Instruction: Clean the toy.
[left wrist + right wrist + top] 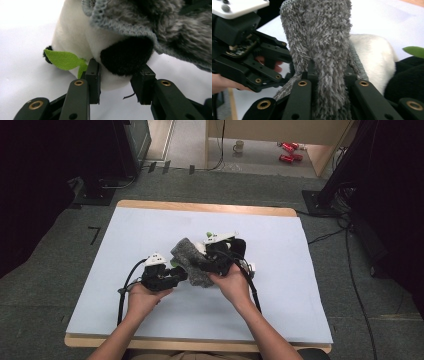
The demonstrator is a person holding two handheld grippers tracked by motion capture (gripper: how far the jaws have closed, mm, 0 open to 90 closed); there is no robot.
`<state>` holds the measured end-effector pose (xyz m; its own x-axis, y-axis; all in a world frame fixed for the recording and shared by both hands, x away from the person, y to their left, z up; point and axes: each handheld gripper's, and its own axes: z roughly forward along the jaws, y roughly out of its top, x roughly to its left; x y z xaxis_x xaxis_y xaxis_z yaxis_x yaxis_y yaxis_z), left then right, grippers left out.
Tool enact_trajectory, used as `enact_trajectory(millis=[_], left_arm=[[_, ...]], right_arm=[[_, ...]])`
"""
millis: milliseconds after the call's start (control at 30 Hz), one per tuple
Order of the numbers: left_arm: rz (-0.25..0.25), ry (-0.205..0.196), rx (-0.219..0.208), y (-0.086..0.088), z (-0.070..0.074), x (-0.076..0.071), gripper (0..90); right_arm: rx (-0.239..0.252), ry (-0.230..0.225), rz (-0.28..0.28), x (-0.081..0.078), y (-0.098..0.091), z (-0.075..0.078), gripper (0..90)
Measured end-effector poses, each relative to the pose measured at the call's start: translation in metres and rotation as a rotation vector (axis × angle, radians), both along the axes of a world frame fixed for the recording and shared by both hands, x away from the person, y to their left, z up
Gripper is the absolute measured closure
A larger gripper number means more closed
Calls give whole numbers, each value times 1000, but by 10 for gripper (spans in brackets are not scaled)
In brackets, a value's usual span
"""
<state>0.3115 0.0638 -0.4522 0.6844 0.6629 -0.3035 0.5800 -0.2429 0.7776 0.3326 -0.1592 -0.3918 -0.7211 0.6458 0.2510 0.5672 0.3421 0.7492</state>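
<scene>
One plush panda (82, 37) mid-table, one grey fuzzy cloth (322, 42) draped over it. Two grippers: left gripper (115, 80) pinching panda's black paw (126, 58), right gripper (327, 75) clamped tight on cloth. One green felt leaf (62, 60) sticking out.

Fuzzy grey knit cloth (322, 50) covers a soft plush toy (82, 37).

No text, label, brand, number or sign can be read anywhere in these pictures.
</scene>
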Motion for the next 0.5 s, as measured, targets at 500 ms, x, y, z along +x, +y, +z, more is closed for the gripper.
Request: enact_trajectory(millis=[500], left_arm=[[-14,19,-9,9,0,14,637]], right_arm=[[-27,-9,-146,8,-53,0,768]])
